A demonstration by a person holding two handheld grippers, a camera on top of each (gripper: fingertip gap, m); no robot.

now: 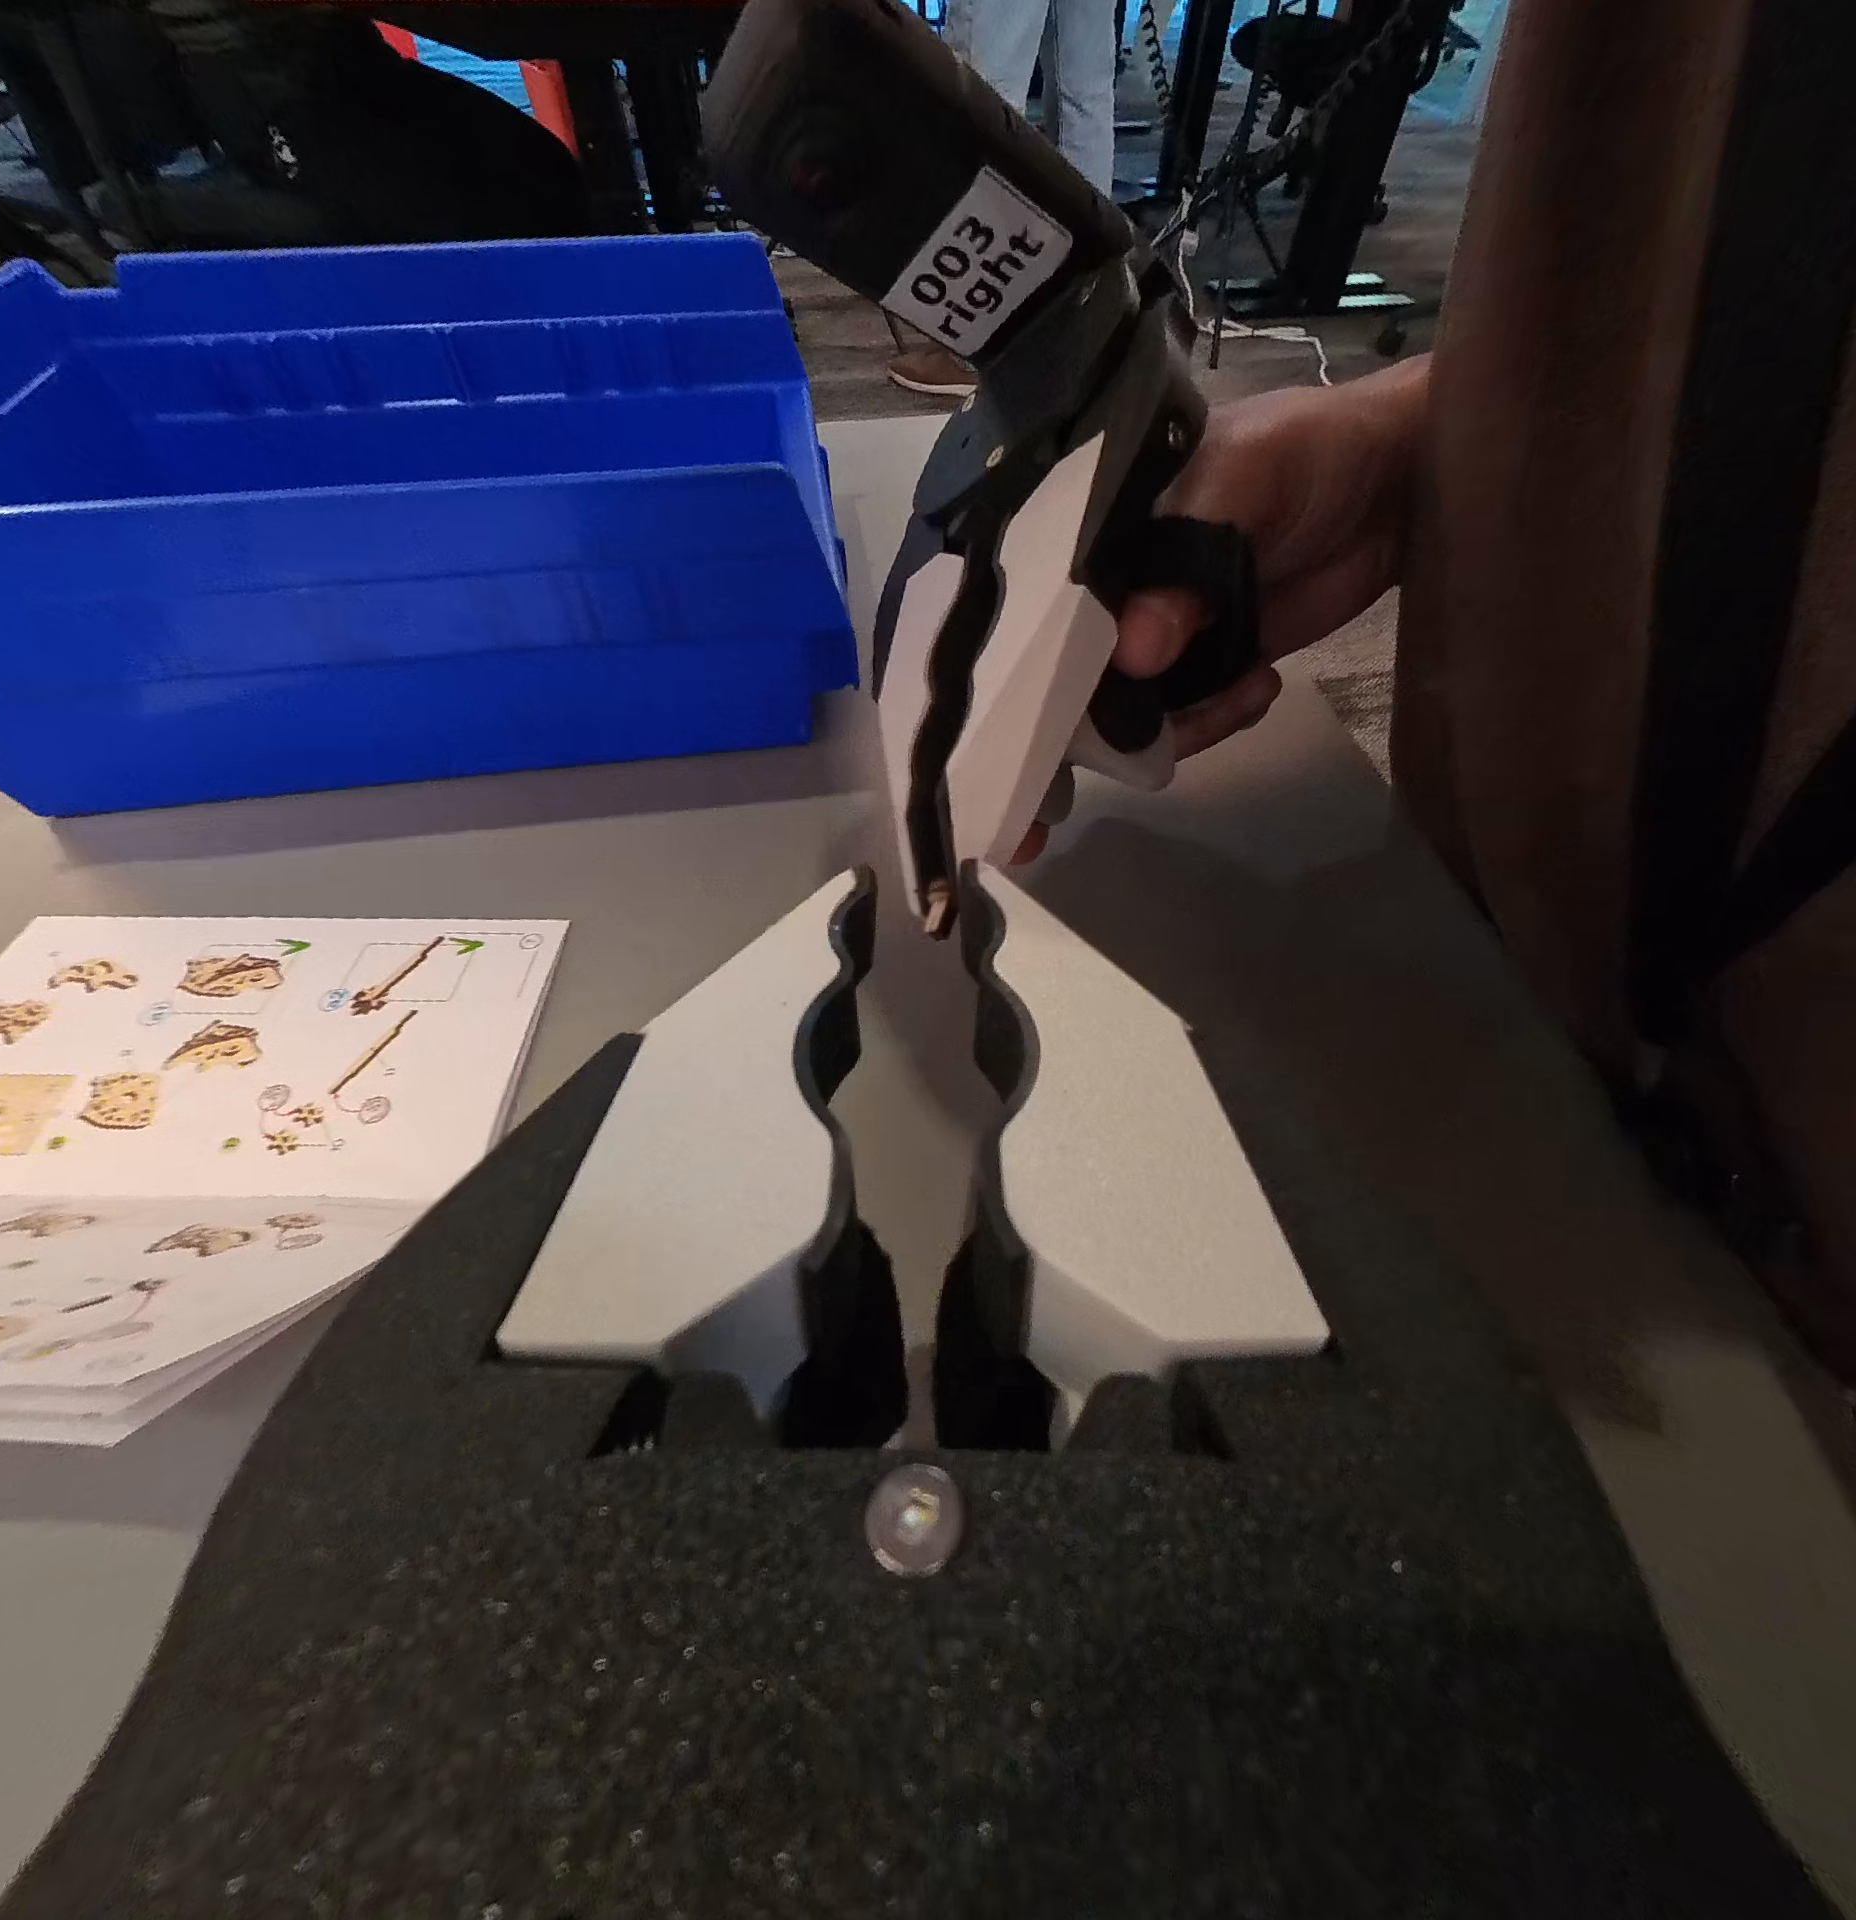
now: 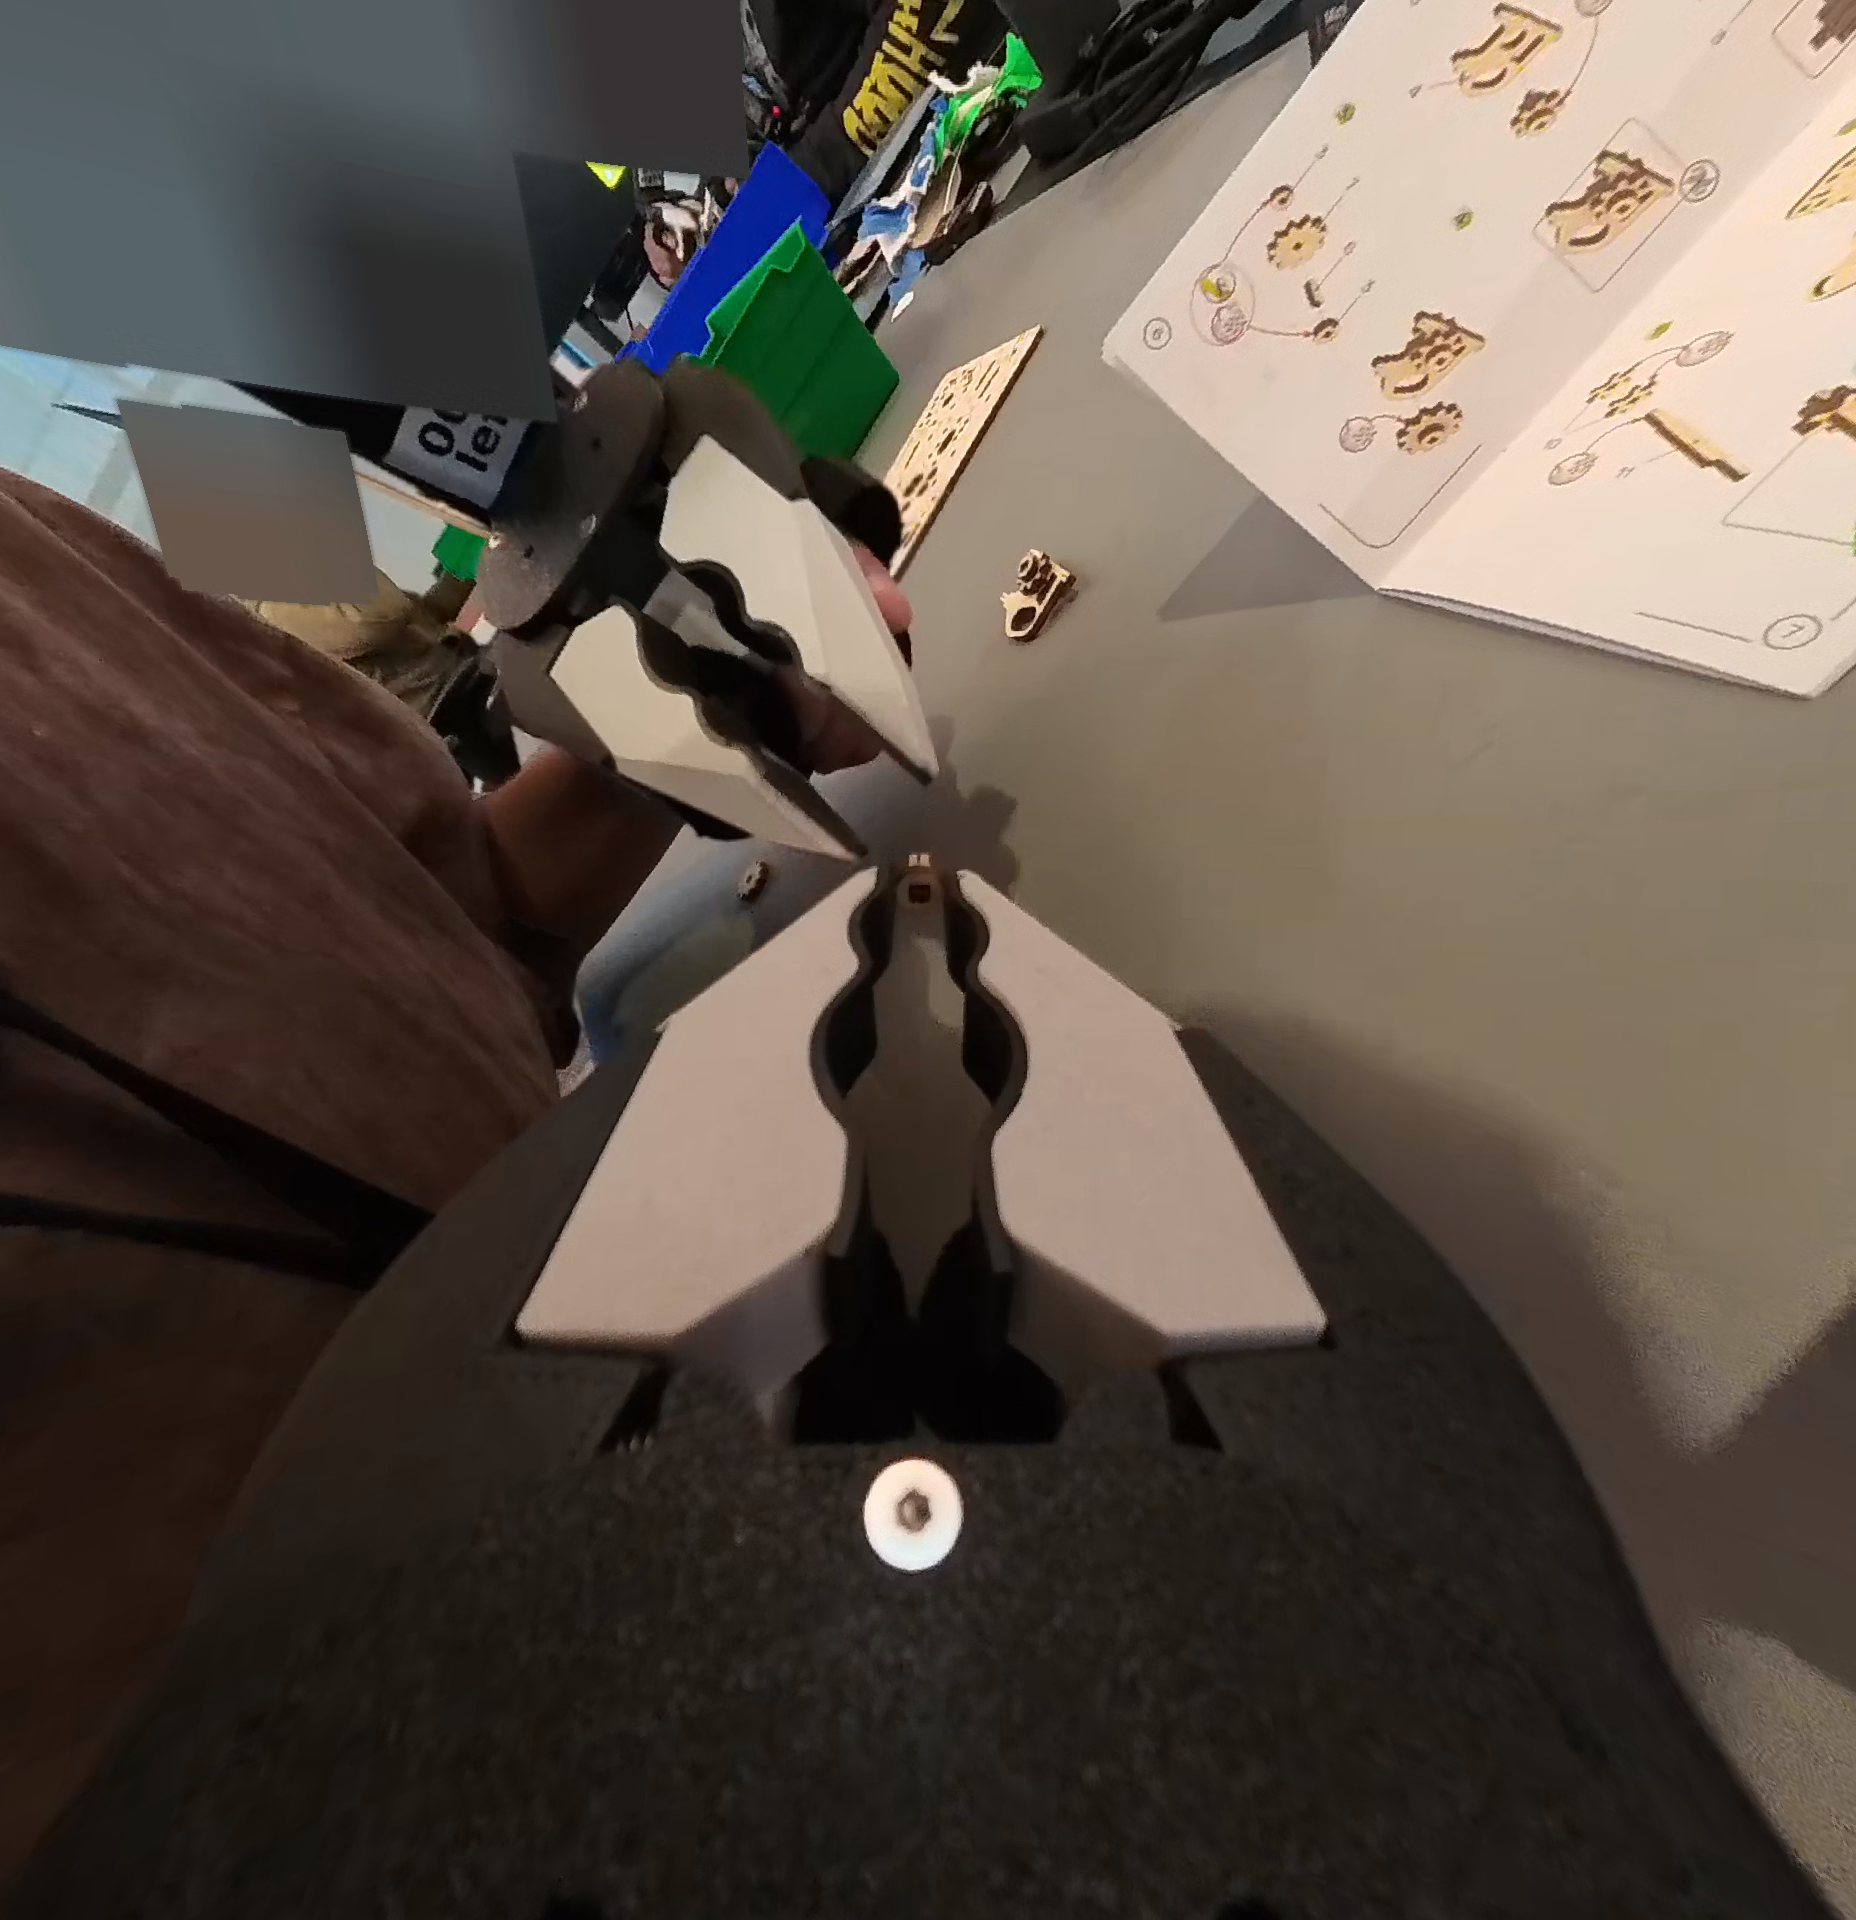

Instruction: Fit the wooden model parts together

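My right gripper (image 2: 919,881) is shut on a small wooden peg-like part (image 2: 919,891) pinched at its fingertips. In the left wrist view the right gripper (image 1: 932,883) comes down from above, tips pointing down, with the wooden part (image 1: 939,920) sticking out below them. My left gripper (image 1: 916,881) is open and empty, and the wooden part hangs right at the gap between its tips; I cannot tell if they touch. The left gripper also shows in the right wrist view (image 2: 898,816), open, tip to tip with the right one. Both hover above the grey table (image 1: 695,831).
A blue bin (image 1: 384,520) stands at the back left and an open instruction booklet (image 1: 228,1091) lies on the left. In the right wrist view are a wooden parts sheet (image 2: 965,436), a small wooden assembly (image 2: 1038,608), a small gear (image 2: 752,878) and a green bin (image 2: 799,364). Left and right tips are no more than a few centimetres apart.
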